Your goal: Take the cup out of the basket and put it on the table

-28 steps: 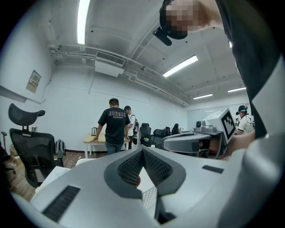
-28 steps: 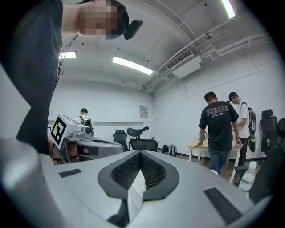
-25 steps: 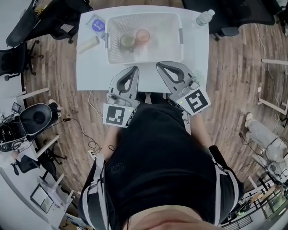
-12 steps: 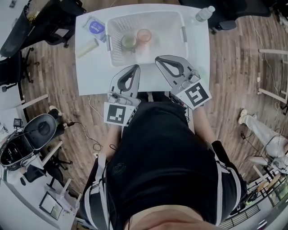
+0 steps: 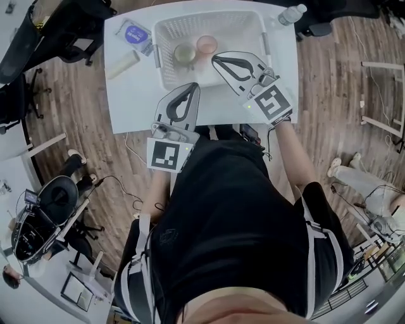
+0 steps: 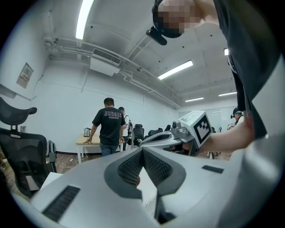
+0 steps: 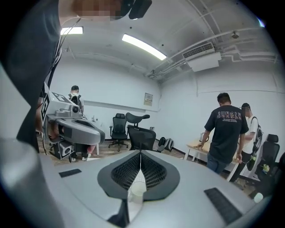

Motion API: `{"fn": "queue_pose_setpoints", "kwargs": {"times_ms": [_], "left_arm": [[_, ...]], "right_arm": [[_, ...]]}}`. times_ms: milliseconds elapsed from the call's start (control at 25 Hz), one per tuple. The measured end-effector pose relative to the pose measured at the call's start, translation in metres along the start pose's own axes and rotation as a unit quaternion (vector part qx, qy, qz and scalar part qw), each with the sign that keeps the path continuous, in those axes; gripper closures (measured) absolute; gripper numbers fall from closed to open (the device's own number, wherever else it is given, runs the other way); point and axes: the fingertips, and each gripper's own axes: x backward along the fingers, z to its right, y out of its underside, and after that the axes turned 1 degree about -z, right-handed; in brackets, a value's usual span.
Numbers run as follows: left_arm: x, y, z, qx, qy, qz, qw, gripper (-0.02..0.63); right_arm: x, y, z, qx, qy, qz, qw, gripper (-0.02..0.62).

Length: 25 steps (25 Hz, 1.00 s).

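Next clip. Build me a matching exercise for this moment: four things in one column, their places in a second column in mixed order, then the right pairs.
Things
1. green cup
2. water bottle
3. blue-and-white packet
4. right hand-held gripper

Places
A. on the table, left of the basket
B. above the basket's near side, jaws together
C. inside the basket, beside the orange cup
D. at the table's far right corner

Pairs: 1-C; 2-D; 3-A; 4-B
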Motion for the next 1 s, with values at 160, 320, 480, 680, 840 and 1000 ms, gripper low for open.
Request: {"fn": "queue_pose_setpoints", "kwargs": {"times_ms": [160, 320, 480, 680, 840, 1000], "left_arm": [[-0.002, -0.006, -0.002, -0.002, 0.008, 0.005, 1.0000, 0.586], [-0.005, -0.010, -0.010, 0.000, 0.007, 0.007, 0.9999, 0.588], [-0.009, -0.009, -0.013, -0.003, 0.011, 0.007, 0.9999, 0.588], [-0.011, -0.006, -0.021, 0.003, 0.008, 0.000, 1.0000, 0.588], [-0.015, -0.007, -0.024, 0.005, 0.004, 0.002, 1.0000, 0.588], [-0.018, -0.005, -0.024, 0.002, 0.006, -0.001, 1.0000, 0.588]], "right_arm": [[-0.024, 0.015, 0.009, 0.013, -0.012, -0.009, 1.000, 0.577], [-0.048, 0.038, 0.018, 0.001, -0.024, -0.006, 1.000, 0.577], [-0.062, 0.056, 0.025, -0.003, -0.037, -0.008, 0.999, 0.577], [-0.075, 0.074, 0.033, -0.008, -0.048, -0.028, 0.998, 0.576], [-0.083, 0.078, 0.041, -0.001, -0.060, -0.035, 0.998, 0.577], [-0.094, 0.098, 0.041, 0.016, -0.076, -0.058, 0.995, 0.575]]}}
